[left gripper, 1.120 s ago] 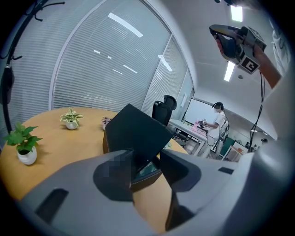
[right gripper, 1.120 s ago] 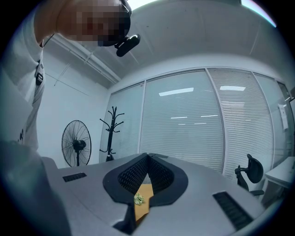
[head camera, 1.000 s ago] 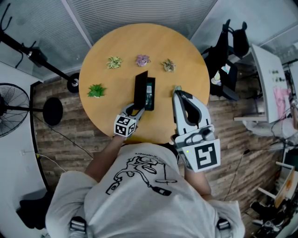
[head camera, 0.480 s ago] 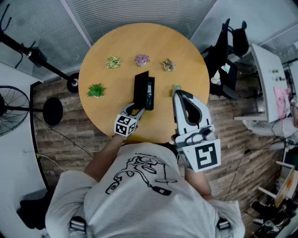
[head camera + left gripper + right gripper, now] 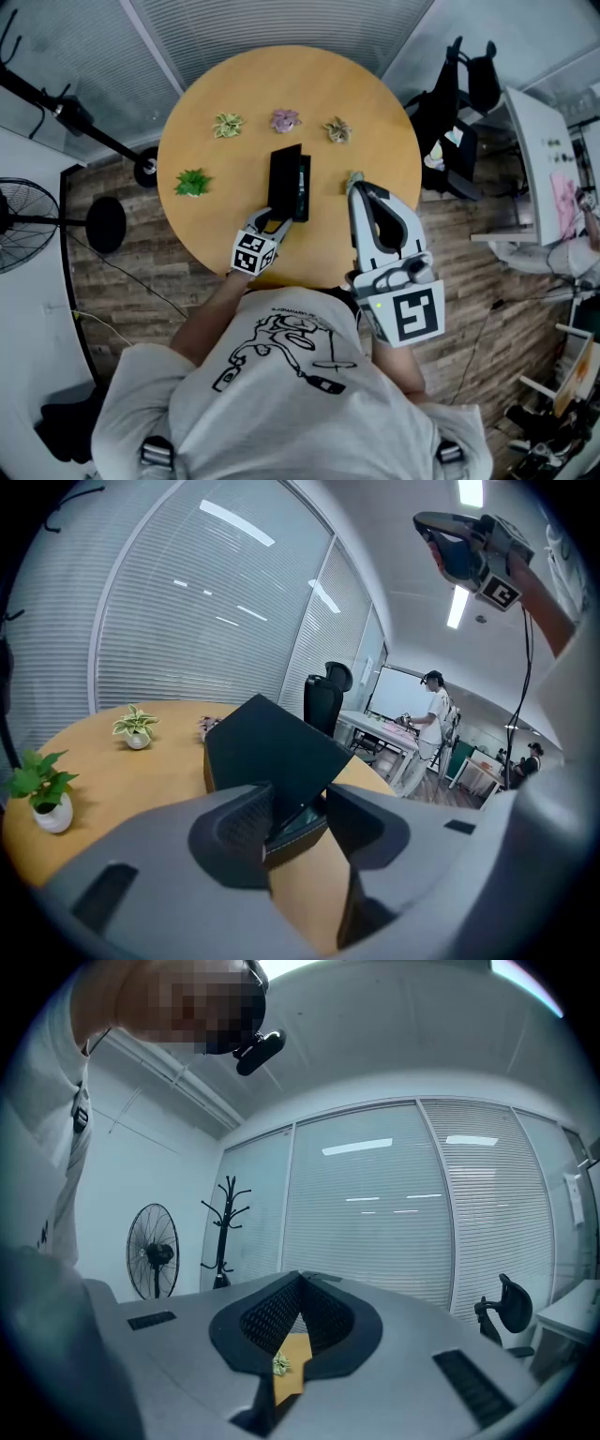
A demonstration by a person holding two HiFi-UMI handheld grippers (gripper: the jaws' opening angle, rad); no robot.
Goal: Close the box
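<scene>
Head view: box (image 5: 302, 190), lid (image 5: 282, 178) seemingly upright

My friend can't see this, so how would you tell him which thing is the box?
Find the round wooden table. Near its middle, between a row of three little potted plants and the person, sits the box. It is the only black, straight-edged thing there, with its lid standing open.

One round tabletop (image 5: 375, 94). One black box (image 5: 285, 182). Five small potted plants: green plant (image 5: 193, 182), pale plant (image 5: 229, 125), purple plant (image 5: 286, 120), tan plant (image 5: 337, 130), half-hidden plant (image 5: 355, 177). Two tools: left hand-held gripper (image 5: 275, 223), right hand-held gripper (image 5: 359, 188). One floor fan (image 5: 19, 220).
</scene>
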